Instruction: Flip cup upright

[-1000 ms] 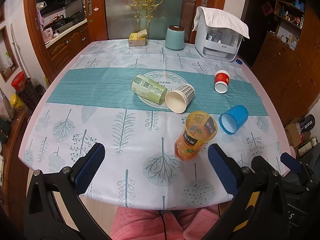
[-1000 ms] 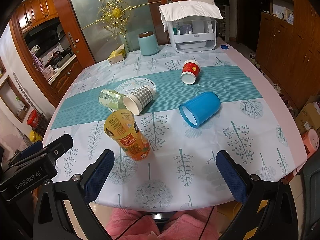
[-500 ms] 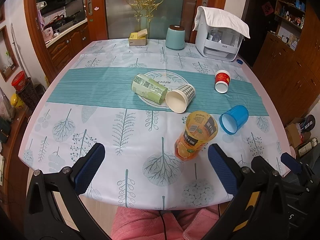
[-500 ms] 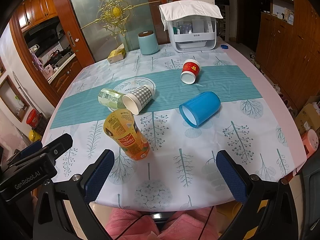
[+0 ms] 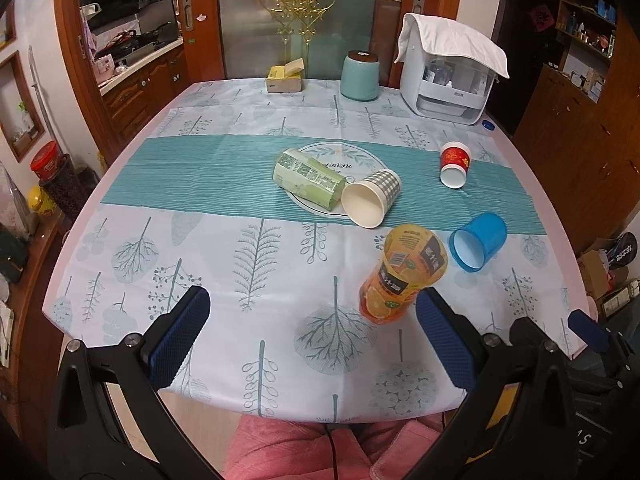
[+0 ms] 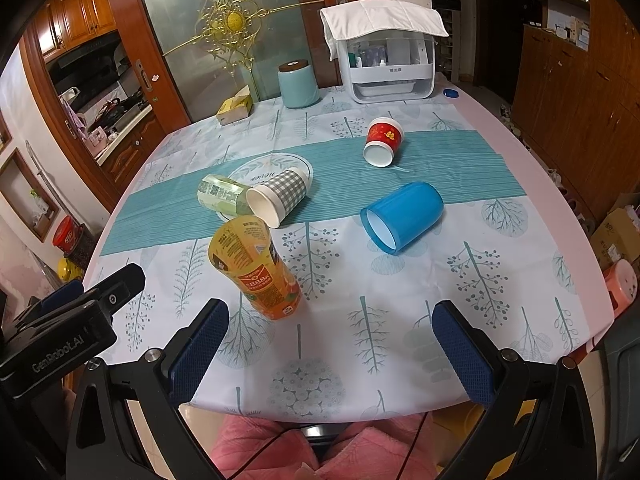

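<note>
Orange and yellow, the juice cup (image 5: pixel 402 276) stood mouth-down near the front edge of the table (image 5: pixel 132 184), right of centre; whether anything was inside it could not be told. Behind it, toward the middle of the table, the checked paper cup (image 5: pixel 374 199) lay on its side with its white, empty mouth facing the front edge, touching the green cup (image 5: pixel 309 179), which also lay on its side across a round printed mat (image 5: pixel 340 152). The blue cup (image 6: pixel 402 217) lay tipped over just right of the juice cup, its pale inside showing nothing in it, and the red cup (image 6: pixel 383 141) lay on its side farther back on the teal stripe, likewise empty. At the back edge stood a lidded teal jar (image 5: pixel 360 76), a yellow box (image 5: pixel 285 77) and a white rack (image 6: pixel 390 68) holding bottles under a cloth. The left gripper (image 5: pixel 308 340) and the right gripper (image 6: pixel 330 348) both hung over the front edge with jaws spread wide, gripping nothing.
</note>
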Demonstrator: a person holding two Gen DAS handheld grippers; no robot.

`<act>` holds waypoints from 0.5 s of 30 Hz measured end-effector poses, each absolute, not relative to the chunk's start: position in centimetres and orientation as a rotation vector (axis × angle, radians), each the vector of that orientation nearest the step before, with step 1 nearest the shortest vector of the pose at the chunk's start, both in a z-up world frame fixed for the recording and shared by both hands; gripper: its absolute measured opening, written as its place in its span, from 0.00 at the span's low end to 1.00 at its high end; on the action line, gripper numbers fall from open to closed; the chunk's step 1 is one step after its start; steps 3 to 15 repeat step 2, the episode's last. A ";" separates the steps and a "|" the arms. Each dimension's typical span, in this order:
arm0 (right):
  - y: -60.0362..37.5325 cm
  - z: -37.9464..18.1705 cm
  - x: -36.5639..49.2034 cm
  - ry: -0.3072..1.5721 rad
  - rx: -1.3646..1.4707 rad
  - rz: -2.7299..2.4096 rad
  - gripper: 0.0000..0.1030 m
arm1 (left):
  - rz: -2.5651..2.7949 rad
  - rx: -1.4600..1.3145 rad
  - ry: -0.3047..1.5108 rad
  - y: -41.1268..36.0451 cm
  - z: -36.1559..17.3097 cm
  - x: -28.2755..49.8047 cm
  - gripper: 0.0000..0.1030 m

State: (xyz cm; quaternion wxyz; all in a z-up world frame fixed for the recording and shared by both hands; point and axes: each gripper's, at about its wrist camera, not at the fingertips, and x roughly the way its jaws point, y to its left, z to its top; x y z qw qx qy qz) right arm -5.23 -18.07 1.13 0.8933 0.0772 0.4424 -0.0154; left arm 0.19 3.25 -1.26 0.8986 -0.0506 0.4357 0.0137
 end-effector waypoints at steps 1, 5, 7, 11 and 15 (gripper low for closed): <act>-18.2 1.1 -5.2 0.918 0.161 -0.031 1.00 | 0.029 -0.107 0.904 3.3 -1.3 0.3 0.99; -18.1 1.1 -5.2 0.917 0.160 -0.032 1.00 | 0.030 -0.107 0.905 3.4 -1.3 0.3 0.99; -18.1 1.1 -5.2 0.917 0.160 -0.032 1.00 | 0.030 -0.107 0.905 3.4 -1.3 0.3 0.99; -18.1 1.1 -5.2 0.917 0.160 -0.032 1.00 | 0.030 -0.107 0.905 3.4 -1.3 0.3 0.99; -18.1 1.1 -5.2 0.917 0.160 -0.032 1.00 | 0.030 -0.107 0.905 3.4 -1.3 0.3 0.99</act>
